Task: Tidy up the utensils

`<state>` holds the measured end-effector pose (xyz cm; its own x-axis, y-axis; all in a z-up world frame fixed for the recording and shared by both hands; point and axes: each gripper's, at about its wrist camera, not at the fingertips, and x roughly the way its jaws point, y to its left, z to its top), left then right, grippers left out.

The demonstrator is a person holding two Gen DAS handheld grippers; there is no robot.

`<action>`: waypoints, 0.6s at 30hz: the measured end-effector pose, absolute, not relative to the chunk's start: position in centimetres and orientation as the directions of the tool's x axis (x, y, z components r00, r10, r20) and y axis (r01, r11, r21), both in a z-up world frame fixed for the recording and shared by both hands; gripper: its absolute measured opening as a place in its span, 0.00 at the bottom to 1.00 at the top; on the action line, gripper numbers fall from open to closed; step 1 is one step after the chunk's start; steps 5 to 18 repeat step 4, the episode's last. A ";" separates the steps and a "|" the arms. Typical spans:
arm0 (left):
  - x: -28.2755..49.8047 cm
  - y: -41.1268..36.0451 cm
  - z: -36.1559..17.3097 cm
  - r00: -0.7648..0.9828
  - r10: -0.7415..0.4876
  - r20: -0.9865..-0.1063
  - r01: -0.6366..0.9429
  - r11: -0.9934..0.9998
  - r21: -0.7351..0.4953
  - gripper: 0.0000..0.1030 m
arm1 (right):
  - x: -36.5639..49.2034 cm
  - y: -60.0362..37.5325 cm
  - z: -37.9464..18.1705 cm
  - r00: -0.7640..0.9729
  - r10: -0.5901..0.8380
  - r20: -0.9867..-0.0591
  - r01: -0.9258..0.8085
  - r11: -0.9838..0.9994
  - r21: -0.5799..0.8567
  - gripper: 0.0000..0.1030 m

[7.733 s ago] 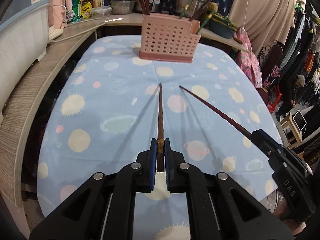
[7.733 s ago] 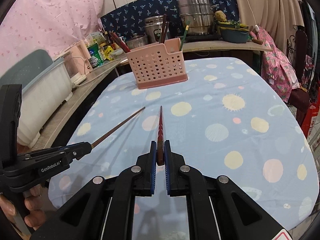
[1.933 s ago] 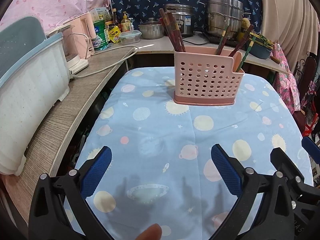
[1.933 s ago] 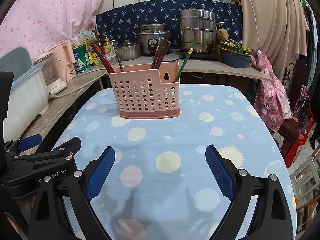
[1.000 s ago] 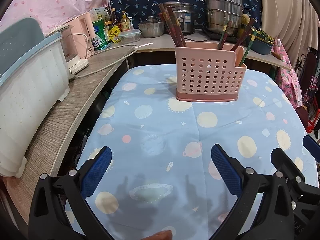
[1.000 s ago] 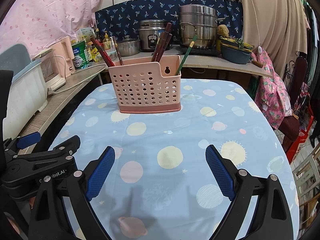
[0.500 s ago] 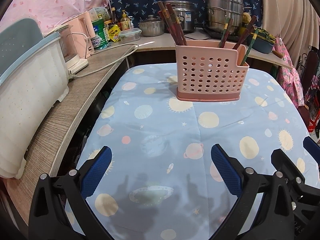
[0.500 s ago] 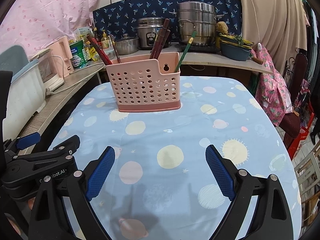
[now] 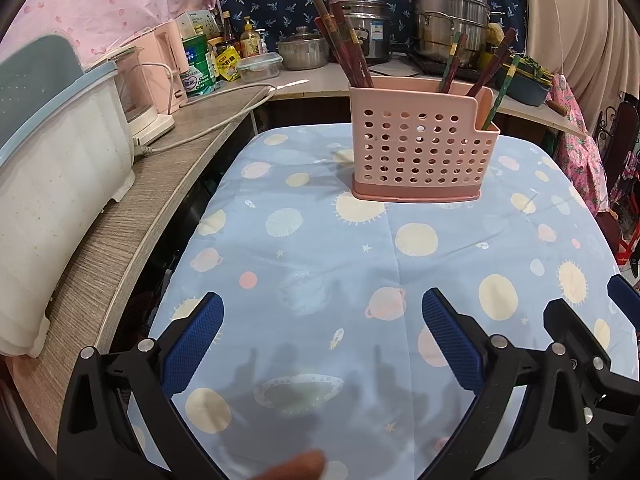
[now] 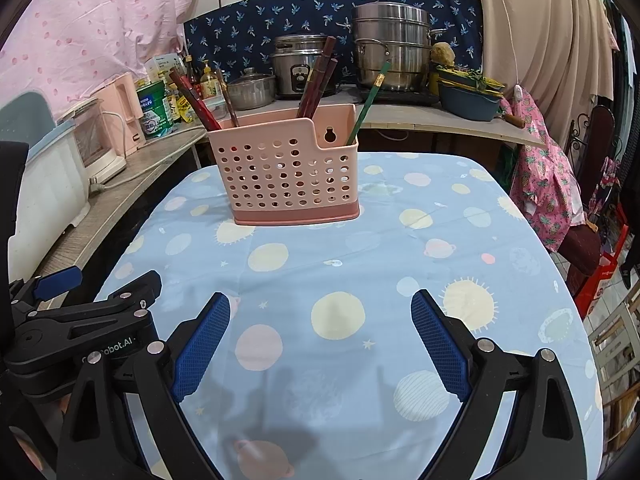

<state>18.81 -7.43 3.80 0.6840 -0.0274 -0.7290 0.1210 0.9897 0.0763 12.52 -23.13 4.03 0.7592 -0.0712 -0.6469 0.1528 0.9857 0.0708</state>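
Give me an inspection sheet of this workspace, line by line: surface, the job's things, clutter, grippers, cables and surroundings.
Surface: table under a blue planet-print tablecloth, no loose utensils seen on it.
Job's things: pink holder stands upright at the table's far end; dark chopsticks lean out of it, and a green chopstick sits in its low end section.
Clutter: nothing seen on the table.
Grippers: left gripper open, empty; right gripper open, empty.
Cables: white cable runs along the side counter.
Surroundings: steel pots, rice cooker, bottles, a white tub at left.
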 end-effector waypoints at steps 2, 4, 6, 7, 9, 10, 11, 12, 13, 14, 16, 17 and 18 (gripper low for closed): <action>18.9 -7.5 3.7 0.680 -0.036 -0.732 0.129 0.989 0.072 0.92 | 12.7 -23.3 3.9 0.757 -0.076 -0.649 0.157 0.985 0.068 0.86; 18.9 -7.5 3.7 0.682 -0.035 -0.730 0.127 0.989 0.071 0.92 | 12.9 -23.6 3.9 0.756 -0.082 -0.650 0.163 0.985 0.065 0.86; 18.9 -7.5 3.7 0.682 -0.035 -0.730 0.127 0.989 0.071 0.92 | 12.9 -23.6 3.9 0.756 -0.082 -0.650 0.163 0.985 0.065 0.86; 18.9 -7.5 3.7 0.682 -0.035 -0.730 0.127 0.989 0.071 0.92 | 12.9 -23.6 3.9 0.756 -0.082 -0.650 0.163 0.985 0.065 0.86; 18.9 -7.5 3.7 0.682 -0.035 -0.730 0.127 0.989 0.071 0.92 | 12.9 -23.6 3.9 0.756 -0.082 -0.650 0.163 0.985 0.065 0.86; 18.9 -7.5 3.7 0.682 -0.035 -0.730 0.127 0.989 0.071 0.92 | 12.9 -23.6 3.9 0.756 -0.082 -0.650 0.163 0.985 0.065 0.86; 18.9 -7.5 3.7 0.682 -0.035 -0.730 0.127 0.989 0.071 0.92 | 12.9 -23.6 3.9 0.756 -0.082 -0.650 0.163 0.985 0.065 0.86; 18.9 -7.5 3.7 0.682 -0.035 -0.730 0.127 0.989 0.071 0.92 | 12.9 -23.6 3.9 0.756 -0.082 -0.650 0.163 0.985 0.065 0.86; 18.9 -7.5 3.7 0.682 -0.035 -0.730 0.127 0.989 0.071 0.92 | 12.9 -23.6 3.9 0.756 -0.082 -0.650 0.163 0.985 0.065 0.86; 18.9 -7.5 3.7 0.682 -0.035 -0.730 0.127 0.989 0.071 0.92 | 12.9 -23.6 3.9 0.756 -0.082 -0.650 0.163 0.985 0.065 0.86; 18.9 -7.5 3.7 0.682 -0.035 -0.730 0.127 0.989 0.071 0.92 | 12.9 -23.6 3.9 0.756 -0.082 -0.650 0.163 0.985 0.065 0.86; 18.9 -7.5 3.7 0.682 -0.035 -0.730 0.127 0.989 0.071 0.92 | 12.9 -23.6 3.9 0.756 -0.082 -0.650 0.163 0.985 0.065 0.86; 18.9 -7.5 3.7 0.682 -0.035 -0.730 0.127 0.989 0.071 0.92 | 12.9 -23.6 3.9 0.756 -0.082 -0.650 0.163 0.985 0.065 0.86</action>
